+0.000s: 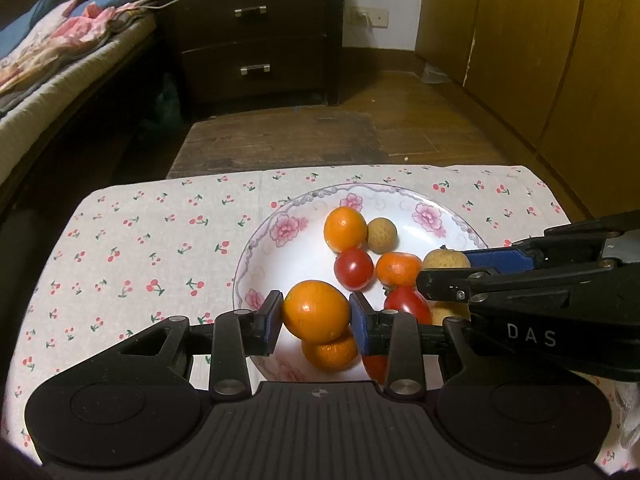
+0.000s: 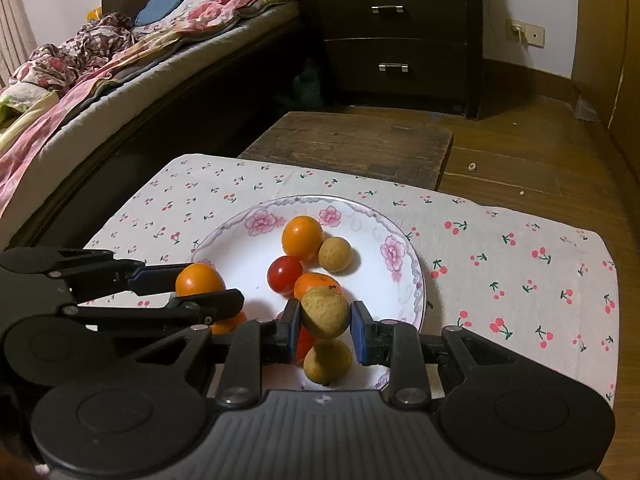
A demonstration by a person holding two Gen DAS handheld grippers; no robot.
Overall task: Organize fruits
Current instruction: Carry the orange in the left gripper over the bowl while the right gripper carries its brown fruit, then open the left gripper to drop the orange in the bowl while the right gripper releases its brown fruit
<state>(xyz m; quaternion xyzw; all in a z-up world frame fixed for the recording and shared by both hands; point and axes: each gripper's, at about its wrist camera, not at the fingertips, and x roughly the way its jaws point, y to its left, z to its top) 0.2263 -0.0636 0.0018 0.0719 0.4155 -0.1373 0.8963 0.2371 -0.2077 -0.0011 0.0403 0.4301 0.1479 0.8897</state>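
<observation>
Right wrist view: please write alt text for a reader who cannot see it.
The right gripper holds a tan round fruit above a white flowered plate of small oranges, red tomatoes and more tan fruits. On the left, the left gripper holds a small orange. The plate sits on a cherry-print cloth, with a bed and dark drawers behind.

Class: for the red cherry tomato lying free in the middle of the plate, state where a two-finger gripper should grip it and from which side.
Grip the cherry tomato across its round middle, coming from above. Oranges crowd it behind and on the right, so put the fingers front-left and back-right, where bare plate shows.
</observation>
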